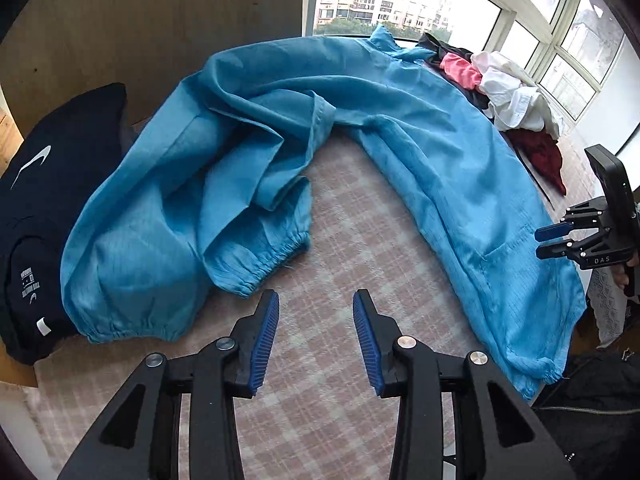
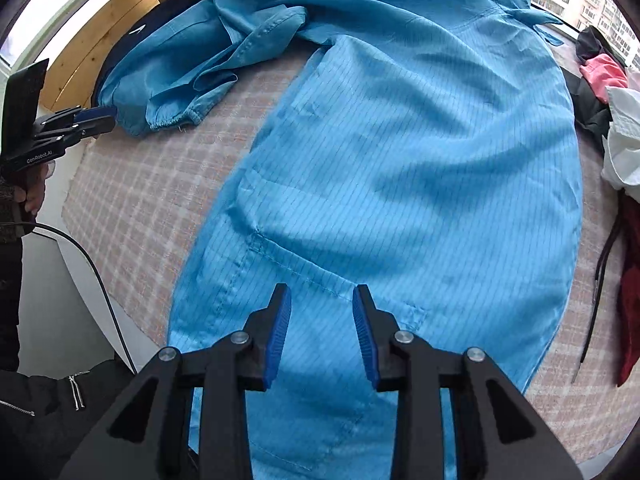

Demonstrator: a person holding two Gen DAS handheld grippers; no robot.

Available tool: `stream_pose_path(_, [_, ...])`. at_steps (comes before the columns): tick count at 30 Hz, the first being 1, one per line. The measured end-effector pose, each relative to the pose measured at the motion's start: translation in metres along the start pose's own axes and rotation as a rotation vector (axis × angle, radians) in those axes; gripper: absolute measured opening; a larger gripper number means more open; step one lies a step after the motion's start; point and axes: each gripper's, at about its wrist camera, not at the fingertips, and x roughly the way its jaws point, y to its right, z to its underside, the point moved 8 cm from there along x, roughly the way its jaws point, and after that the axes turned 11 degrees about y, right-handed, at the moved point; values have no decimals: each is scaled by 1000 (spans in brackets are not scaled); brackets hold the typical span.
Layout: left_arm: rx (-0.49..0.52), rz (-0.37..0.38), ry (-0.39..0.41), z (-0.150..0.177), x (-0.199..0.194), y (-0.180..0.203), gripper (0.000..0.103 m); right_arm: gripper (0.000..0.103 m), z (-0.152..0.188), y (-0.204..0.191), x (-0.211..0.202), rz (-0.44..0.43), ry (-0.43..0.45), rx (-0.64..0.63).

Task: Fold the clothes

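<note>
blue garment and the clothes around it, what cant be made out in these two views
- Blue garment: right wrist view, its near hem is cut off by the bottom edge and the right gripper.
- Dark top: left wrist view, its right side lies under the blue cloth; the small white print is too small to read.
- Pile of clothes: both views, squeezed at the fisheye edge, so the separate pieces cannot be counted.

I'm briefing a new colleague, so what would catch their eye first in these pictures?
A big light-blue pinstriped garment sprawls across the pink checked table cover, one sleeve bunched at its left. Both grippers, left and right, hang open above it, holding nothing.
</note>
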Motion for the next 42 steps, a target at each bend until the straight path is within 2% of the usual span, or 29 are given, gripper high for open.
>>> stream_pose_path(5, [70,-56,-20,-3,16,-26,39,32,-57,-41,11,-74,30,-45])
stream_pose_path(7, [45,-64,-5,3,7,-38,39,32,-82,-61,17,-124,53,-69])
stream_pose_path(10, [-18,-105,36,13,-11,-60,39,34,-123,-91,39,-131,95,-150])
stream_pose_path(13, [-90,-151,79,18,-27,-84,40,34,-152,-121,75,-177,72,-195])
stream_pose_path(16, [-93,-235,94,10,-31,-104,40,34,-175,-137,103,-176,60,-218])
stream_pose_path(20, [-49,-283,103,-17,-19,-111,40,34,-213,-118,108,-123,118,-180])
stream_pose_path(22, [26,-269,111,-36,-10,-98,40,34,-233,-100,105,-96,142,-156])
stream_pose_path(24, [105,-266,108,-56,1,-88,45,37,-252,-80,101,-54,163,-155])
stream_pose_path(27, [144,-254,97,-85,17,-90,48,39,-274,-53,96,-7,182,-145])
stream_pose_path(28, [143,-248,92,-93,23,-93,48,40,-279,-45,94,3,186,-137])
stream_pose_path(31, [155,-242,12,-96,50,-103,47,41,-282,-28,93,7,172,-102])
stream_pose_path(33, [168,-218,-26,-89,61,-98,35,41,-269,-36,98,-76,126,-82])
stream_pose_path(34, [163,-196,-36,-85,65,-95,23,41,-262,-43,100,-132,99,-71])
stream_pose_path(35, [156,-175,-41,-81,68,-91,21,42,-254,-50,102,-187,72,-61])
stream_pose_path(36, [155,-160,-39,-76,69,-87,22,42,-247,-57,105,-227,49,-58])
stream_pose_path(38, [161,-149,-22,-69,67,-80,26,42,-237,-71,113,-222,30,-102])
stream_pose_path(39, [177,-159,-16,-64,64,-76,32,42,-234,-78,117,-222,24,-122])
stream_pose_path(40, [196,-173,-10,-59,62,-73,46,42,-231,-84,120,-225,17,-137])
stream_pose_path(41, [214,-186,-4,-54,59,-69,52,42,-229,-88,124,-226,11,-143])
stream_pose_path(42, [228,-189,-11,-49,60,-66,53,42,-228,-91,127,-228,4,-144])
